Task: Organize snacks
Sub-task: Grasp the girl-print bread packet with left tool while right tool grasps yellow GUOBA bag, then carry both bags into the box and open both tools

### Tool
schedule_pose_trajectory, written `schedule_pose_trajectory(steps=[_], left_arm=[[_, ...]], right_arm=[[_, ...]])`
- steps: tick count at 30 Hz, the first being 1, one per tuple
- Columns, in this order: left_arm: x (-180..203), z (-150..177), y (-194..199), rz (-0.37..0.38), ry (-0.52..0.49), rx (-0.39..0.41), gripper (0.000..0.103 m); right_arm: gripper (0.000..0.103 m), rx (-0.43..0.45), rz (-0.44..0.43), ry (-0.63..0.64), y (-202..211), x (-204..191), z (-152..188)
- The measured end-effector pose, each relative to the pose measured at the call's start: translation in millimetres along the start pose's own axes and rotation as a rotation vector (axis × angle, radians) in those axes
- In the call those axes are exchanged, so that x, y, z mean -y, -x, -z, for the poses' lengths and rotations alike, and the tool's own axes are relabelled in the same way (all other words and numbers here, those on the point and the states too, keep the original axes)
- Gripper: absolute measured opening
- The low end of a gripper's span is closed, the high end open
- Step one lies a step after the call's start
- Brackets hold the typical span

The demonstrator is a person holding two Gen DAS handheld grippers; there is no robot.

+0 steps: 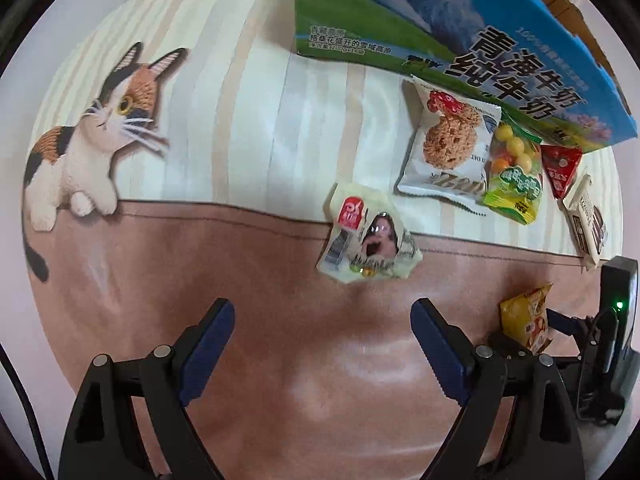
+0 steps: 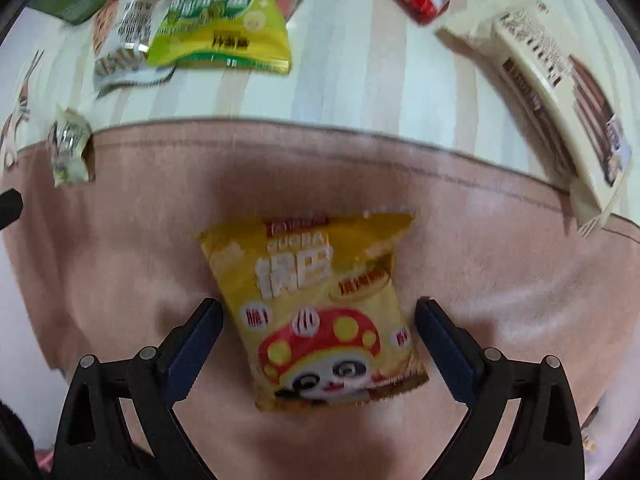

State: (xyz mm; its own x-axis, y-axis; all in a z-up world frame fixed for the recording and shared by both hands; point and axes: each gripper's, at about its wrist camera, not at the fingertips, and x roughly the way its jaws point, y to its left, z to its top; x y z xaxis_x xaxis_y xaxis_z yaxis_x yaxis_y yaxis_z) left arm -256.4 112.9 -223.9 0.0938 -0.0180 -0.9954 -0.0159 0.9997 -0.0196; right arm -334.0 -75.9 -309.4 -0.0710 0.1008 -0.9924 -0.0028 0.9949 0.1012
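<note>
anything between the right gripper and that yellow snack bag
Nothing visible. The yellow snack bag lies flat on the pink cloth, already between the open fingers of the right gripper, with a small gap on each side. The other snacks lie farther off.

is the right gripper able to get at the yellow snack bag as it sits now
Probably yes. The right gripper is open with the yellow snack bag lying flat between its fingers on the pink cloth; nothing covers the bag or blocks either side.

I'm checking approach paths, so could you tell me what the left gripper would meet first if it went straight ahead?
Most likely the crumpled pale packet, lying ahead of the open left gripper and slightly right of centre; depth is unclear.
</note>
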Motion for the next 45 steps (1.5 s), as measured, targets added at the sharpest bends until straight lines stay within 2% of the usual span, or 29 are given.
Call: schedule_pose_trajectory(steps=[2, 4, 8, 11, 13, 15, 17, 18, 19, 21, 24, 30, 32, 34, 37, 41, 45], left_arm=[[-1, -13, -10, 0.023, 0.003, -0.018, 0.090], [-2, -25, -22, 0.078, 0.016, -0.045, 0.090], [-1, -42, -44, 0.096, 0.011, -0.078, 0.089], [-1, -51, -50, 0.095, 0.003, -0.060, 0.073], [-1, -54, -51, 0.096, 0.005, -0.040, 0.051], [-2, -56, -53, 0.100, 0.020, -0.043, 0.051], [-3, -56, -59, 0.110, 0.035, -0.044, 0.051], [-6, -55, -59, 0.115, 0.043, -0.046, 0.050], [-9, -54, -59, 0.118, 0.049, -0.049, 0.046], [-17, -45, -55, 0.130, 0.067, -0.050, 0.046], [-25, -30, -53, 0.138, 0.088, -0.059, 0.044], [-36, -10, -47, 0.150, 0.104, -0.062, 0.044], [-36, -14, -40, 0.174, 0.110, -0.057, 0.044], [-29, 7, -21, 0.209, 0.108, -0.036, 0.044], [-24, 7, 11, 0.262, 0.088, 0.003, 0.044], [-14, -6, 68, 0.339, 0.053, 0.100, 0.044], [7, -37, 113, 0.405, 0.032, 0.180, 0.044]], right_arm=[[0.096, 0.031, -0.010, -0.048, 6, 4, -4], [0.093, 0.052, -0.028, -0.078, 10, 8, -12], [0.093, 0.033, -0.044, -0.088, 10, 7, -15], [0.094, 0.012, -0.038, -0.085, 8, 7, -18], [0.095, -0.008, -0.031, -0.070, 0, -1, -11], [0.095, -0.041, -0.009, -0.041, -7, -6, -4], [0.095, -0.036, 0.001, -0.042, -10, -12, -4], [0.093, -0.025, -0.003, -0.055, -11, -16, -4], [0.092, -0.015, -0.006, -0.063, -11, -11, 0], [0.076, 0.016, -0.012, -0.067, -10, -8, 5], [0.066, 0.038, -0.061, -0.073, -1, -9, 15], [0.059, 0.061, -0.137, -0.072, 18, -22, 31], [0.058, 0.071, -0.161, -0.067, 25, -28, 36], [0.057, 0.083, -0.189, -0.066, 35, -32, 38], [0.057, 0.123, -0.245, -0.060, 61, -40, 40], [0.057, 0.228, -0.327, -0.050, 116, -42, 24], [0.057, 0.341, -0.365, -0.040, 182, -34, 0]])
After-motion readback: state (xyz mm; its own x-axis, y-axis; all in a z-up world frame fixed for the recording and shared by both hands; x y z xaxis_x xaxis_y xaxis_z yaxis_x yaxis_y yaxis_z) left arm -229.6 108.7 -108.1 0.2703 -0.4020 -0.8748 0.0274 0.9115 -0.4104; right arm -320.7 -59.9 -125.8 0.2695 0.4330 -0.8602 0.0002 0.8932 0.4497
